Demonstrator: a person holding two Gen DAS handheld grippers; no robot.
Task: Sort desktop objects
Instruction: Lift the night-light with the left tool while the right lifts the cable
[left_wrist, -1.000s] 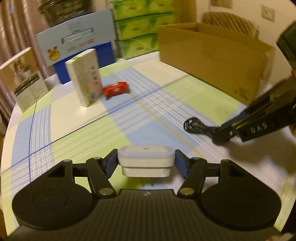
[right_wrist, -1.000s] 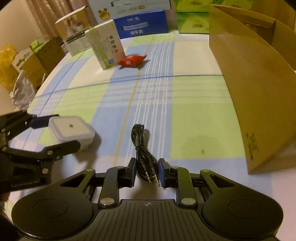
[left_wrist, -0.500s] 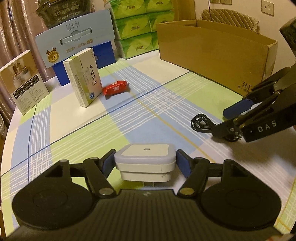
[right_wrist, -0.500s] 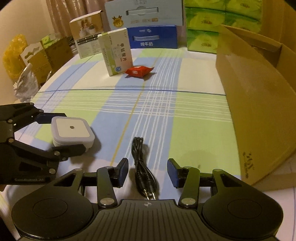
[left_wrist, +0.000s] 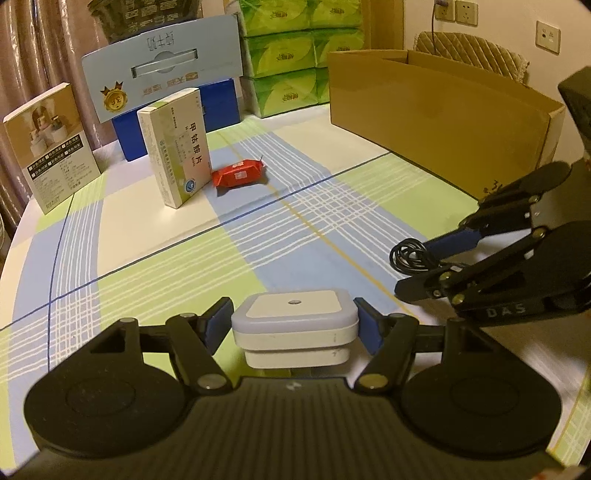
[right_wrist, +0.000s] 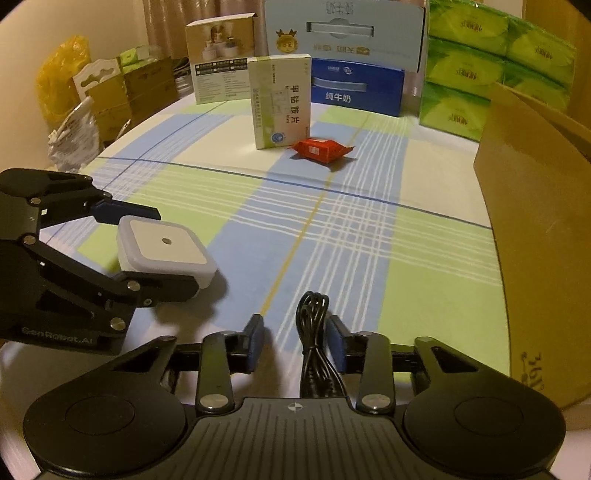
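Observation:
My left gripper (left_wrist: 293, 326) is shut on a white square plug-in night light (left_wrist: 295, 319), held just above the checked tablecloth; it also shows in the right wrist view (right_wrist: 164, 251). My right gripper (right_wrist: 295, 343) is open around a coiled black cable (right_wrist: 314, 339) lying on the table, the cable close to its right finger. The cable also shows in the left wrist view (left_wrist: 412, 256). A red packet (left_wrist: 240, 175) lies beside an upright green-white medicine box (left_wrist: 177, 147) farther back.
A large open cardboard box (left_wrist: 443, 114) stands at the right. At the back are a blue milk carton (right_wrist: 354, 88), green tissue packs (right_wrist: 476, 70) and a beige product box (left_wrist: 51, 144). The table's edge curves round at the left.
My right gripper opened from the cable, which now lies on the table between its fingers. Both grippers pulled back a little; the left one still holds the night light.

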